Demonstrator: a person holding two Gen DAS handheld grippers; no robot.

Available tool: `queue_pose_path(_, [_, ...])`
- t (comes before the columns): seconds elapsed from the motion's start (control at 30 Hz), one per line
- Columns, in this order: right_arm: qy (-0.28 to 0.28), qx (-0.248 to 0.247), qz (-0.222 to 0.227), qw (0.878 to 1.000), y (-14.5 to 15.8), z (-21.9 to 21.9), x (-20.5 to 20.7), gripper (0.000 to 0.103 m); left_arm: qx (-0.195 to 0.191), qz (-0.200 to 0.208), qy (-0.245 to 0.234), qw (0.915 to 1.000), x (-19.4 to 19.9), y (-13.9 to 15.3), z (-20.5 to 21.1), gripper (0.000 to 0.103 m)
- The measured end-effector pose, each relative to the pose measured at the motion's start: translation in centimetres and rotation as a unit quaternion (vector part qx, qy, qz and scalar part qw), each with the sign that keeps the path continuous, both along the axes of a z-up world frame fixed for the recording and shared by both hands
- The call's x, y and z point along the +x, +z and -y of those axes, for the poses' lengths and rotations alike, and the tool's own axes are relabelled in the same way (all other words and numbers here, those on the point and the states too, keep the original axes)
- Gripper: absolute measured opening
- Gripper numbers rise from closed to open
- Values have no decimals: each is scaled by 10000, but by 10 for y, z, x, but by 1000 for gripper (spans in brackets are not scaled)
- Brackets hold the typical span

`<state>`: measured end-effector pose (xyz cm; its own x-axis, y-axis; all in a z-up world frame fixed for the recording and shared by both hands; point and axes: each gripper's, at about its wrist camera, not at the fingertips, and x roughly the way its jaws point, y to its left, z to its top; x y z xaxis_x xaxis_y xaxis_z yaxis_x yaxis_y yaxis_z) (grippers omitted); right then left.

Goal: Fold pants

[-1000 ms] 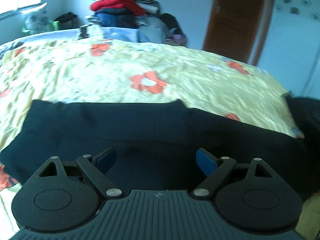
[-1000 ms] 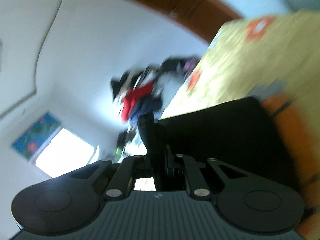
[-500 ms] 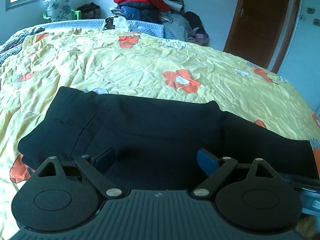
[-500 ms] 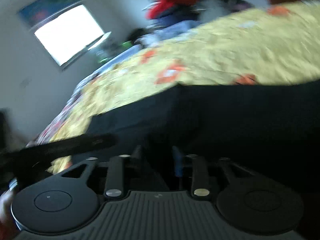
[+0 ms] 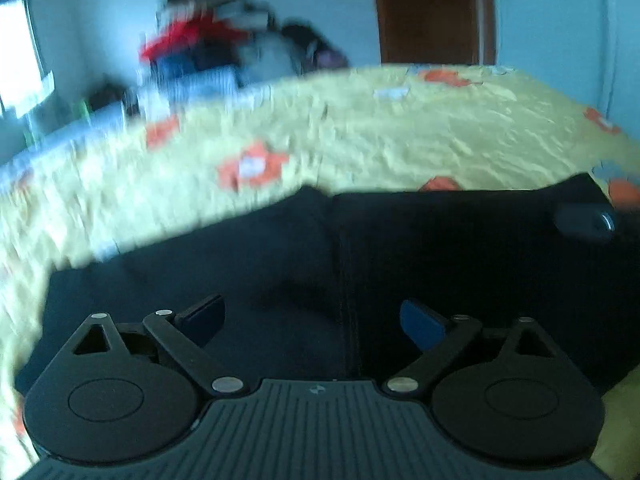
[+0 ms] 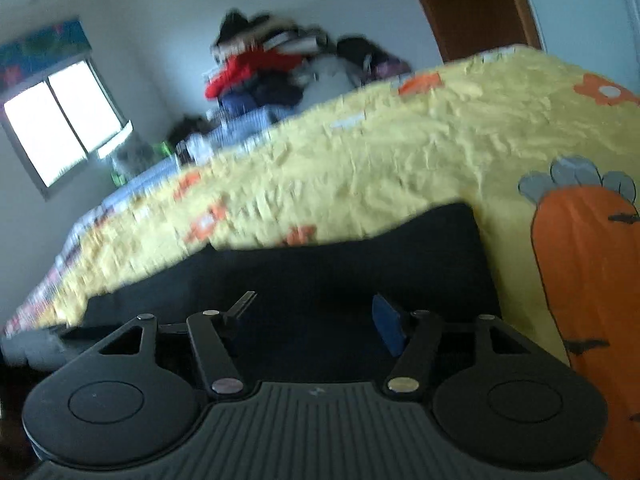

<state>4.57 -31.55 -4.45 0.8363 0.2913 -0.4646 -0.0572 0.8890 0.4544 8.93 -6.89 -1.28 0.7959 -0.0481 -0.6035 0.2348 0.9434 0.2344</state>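
Note:
Dark navy pants (image 5: 304,256) lie flat on a yellow flowered bedspread (image 5: 400,148), stretched left to right. My left gripper (image 5: 312,320) is open and empty, low over the middle of the pants near a vertical seam. My right gripper (image 6: 312,316) is open and empty, low over the right end of the pants (image 6: 360,268). A dark rounded part of the right gripper shows at the right edge of the left wrist view (image 5: 584,218). Both views are motion-blurred.
The bedspread (image 6: 380,160) has orange flowers and a large orange carrot print (image 6: 592,280) at the right. A pile of clothes (image 6: 272,76) sits beyond the bed. There is a window (image 6: 60,128) at left and a brown door (image 5: 432,12) behind.
The right gripper has opened from shut and swung level over the pants' right end. The left gripper stayed open and dropped lower, shifting over the pants.

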Motion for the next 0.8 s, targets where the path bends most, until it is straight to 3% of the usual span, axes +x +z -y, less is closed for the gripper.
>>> queue_pose_path(0.07, [-30, 131, -94, 9999, -3, 2, 17, 63, 232, 110, -350, 9991, -6, -2, 11, 103])
queue_pose_path(0.13, [-133, 277, -184, 9994, -12, 3, 32, 63, 380, 35, -401, 9985, -9, -8, 17, 99])
queue_pose_path(0.2, [-338, 406, -158, 9985, -8, 4, 25, 63, 178, 123, -398, 9990, -13, -6, 12, 100])
queue_pose_path(0.27, [-469, 128, -2, 9988, -1, -6, 16, 68, -246, 151, -448, 9986, -15, 0, 5, 102])
queue_pose_path(0.37, [-525, -477, 79, 9974, 4, -18, 4, 78, -661, -218, -493, 9964, -5, -4, 1, 101])
queue_pose_path(0.43, [-528, -910, -19, 9944, 1, -25, 2, 80, -689, -484, -424, 9955, -2, -15, 0, 102])
queue_pose_path(0.5, [-507, -1277, -117, 9904, -5, -33, 2, 82, -846, -305, -374, 9952, -10, -18, -5, 103])
queue_pose_path(0.63, [-342, -1817, -73, 9827, -13, -51, 3, 102, -666, -98, -334, 9972, -20, -18, -5, 103])
queue_pose_path(0.7, [-305, -2112, -162, 9768, -14, -60, 7, 103, -574, 2, -322, 9978, -24, -20, -6, 103])
queue_pose_path(0.8, [-295, -2328, -224, 9718, -16, -65, 10, 103, -736, 34, -270, 9969, -22, -24, -12, 103])
